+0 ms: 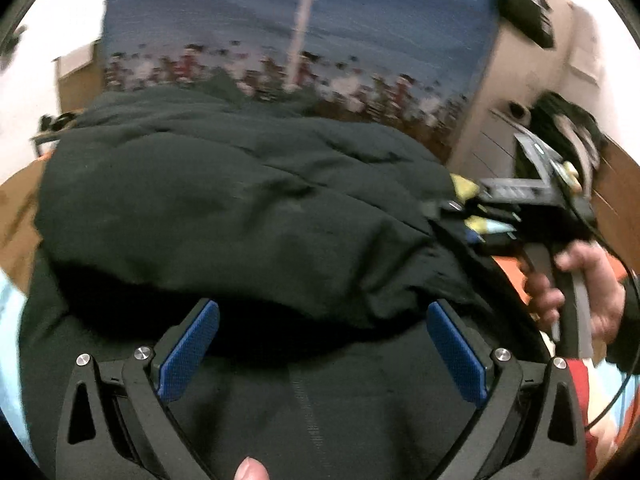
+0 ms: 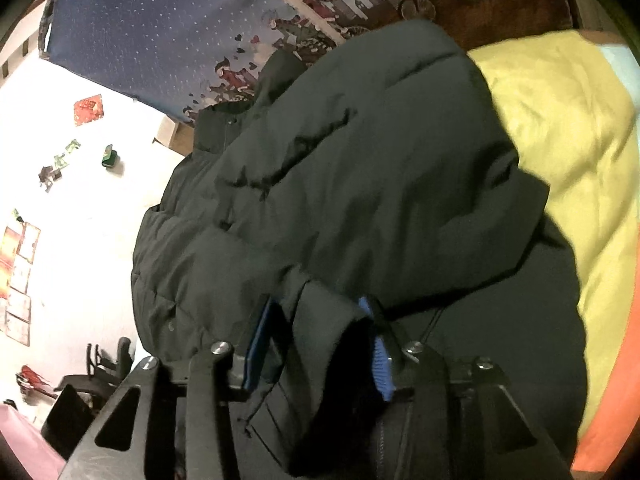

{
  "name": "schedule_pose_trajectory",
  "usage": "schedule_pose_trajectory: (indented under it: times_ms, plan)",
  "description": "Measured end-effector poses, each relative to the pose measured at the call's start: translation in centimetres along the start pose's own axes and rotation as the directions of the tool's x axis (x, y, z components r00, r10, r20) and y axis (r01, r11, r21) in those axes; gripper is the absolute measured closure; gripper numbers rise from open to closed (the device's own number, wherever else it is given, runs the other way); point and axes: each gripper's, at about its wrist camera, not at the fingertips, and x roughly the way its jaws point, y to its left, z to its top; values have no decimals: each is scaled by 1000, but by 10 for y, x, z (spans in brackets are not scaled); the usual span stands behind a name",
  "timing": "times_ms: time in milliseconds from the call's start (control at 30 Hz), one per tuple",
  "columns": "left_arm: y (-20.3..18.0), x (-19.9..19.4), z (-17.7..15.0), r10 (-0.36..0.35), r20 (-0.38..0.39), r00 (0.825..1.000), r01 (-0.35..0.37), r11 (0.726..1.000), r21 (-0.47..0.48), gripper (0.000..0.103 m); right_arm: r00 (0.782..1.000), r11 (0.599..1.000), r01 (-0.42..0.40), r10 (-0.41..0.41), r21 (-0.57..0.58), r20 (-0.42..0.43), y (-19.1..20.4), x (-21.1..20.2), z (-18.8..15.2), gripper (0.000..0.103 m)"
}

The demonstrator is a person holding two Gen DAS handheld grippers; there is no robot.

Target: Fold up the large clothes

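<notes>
- Across the bed, the black padded jacket [image 1: 240,208] lies bulked up on itself, filling the middle of both wrist views; a yellow blanket [image 2: 560,140] lies beside it on one side and a blue patterned curtain [image 2: 160,40] hangs behind.
- The left gripper [image 1: 323,354] has its fingers [image 1: 188,354] spread wide and released; both blue pads are bare, and they hover over a flat layer of jacket just short of the puffed fold in front.
- A fingertip of the person's left hand [image 1: 250,470] pokes in at the bottom edge of the left wrist view.
- The right gripper [image 2: 320,344] is clenched on a thick bunch of jacket cloth, which fills the gap between its fingers [image 2: 380,360] and hides most of both blue pads.
- From the left wrist view, the right gripper shows at the jacket's far right edge, held by the person's right hand [image 1: 580,292]; this part is motion-blurred, so its fingers are hard to make out there.
- The jacket's lower layers are lost in shadow under the fold, and sleeves cannot be told apart.
- An orange sheet [image 2: 612,380] borders the blanket at the frame edge; white wall [image 2: 80,200] lies beyond the jacket's other side.
</notes>
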Motion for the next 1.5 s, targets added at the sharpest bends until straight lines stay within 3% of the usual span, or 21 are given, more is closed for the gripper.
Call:
schedule_pose_trajectory:
  times_ms: [100,167,233,400,567,767,933,1000,1133,1167,1233,1300,1400,1433,1500]
  plan:
    - [24,-13,7,57,30,998,-55,997,-58,2,1000,1000,6,-6,-5,3,3,-1,-1,63]
    - [40,-23,13,98,55,994,-94,992,-84,2,1000,999,23,-22,-36,8,9,-3,0,87]
    - [53,-34,18,142,80,987,-133,985,-107,2,999,996,43,-42,-78,17,18,-8,0,94]
    - [92,-55,35,248,118,962,-226,959,-169,2,989,980,87,-63,-180,135,54,-41,16,96]
    - [128,-63,59,330,126,936,-300,930,-211,2,953,954,154,-75,-259,292,86,-79,52,96]
    - [164,-49,78,408,95,908,-372,889,-267,2,935,936,239,-150,-260,321,87,-62,72,96]
    - [186,-14,80,457,26,889,-434,861,-264,2,937,935,287,-228,-210,266,52,-24,74,95]
    - [191,-2,76,460,-10,888,-447,856,-260,2,927,913,335,-274,-233,257,45,-13,70,91]
    - [199,13,66,436,-38,899,-431,867,-251,2,859,796,499,-399,-343,322,49,-2,59,53]
    - [201,16,62,429,-43,902,-425,868,-255,2,850,781,512,-401,-358,342,51,-3,56,51]
    - [206,20,59,408,-50,912,-405,872,-275,2,826,750,541,-390,-380,407,56,-11,47,30]
    - [213,22,52,371,-54,927,-369,876,-310,2,816,731,547,-358,-408,453,60,-15,37,25]
    - [221,23,51,330,-50,943,-327,881,-342,2,839,698,525,-326,-488,436,67,-4,25,25]
    - [223,23,49,319,-48,947,-315,882,-350,2,846,678,523,-339,-517,412,67,6,21,26]
    - [226,23,47,307,-39,951,-300,886,-354,2,834,641,550,-385,-535,396,65,25,18,26]
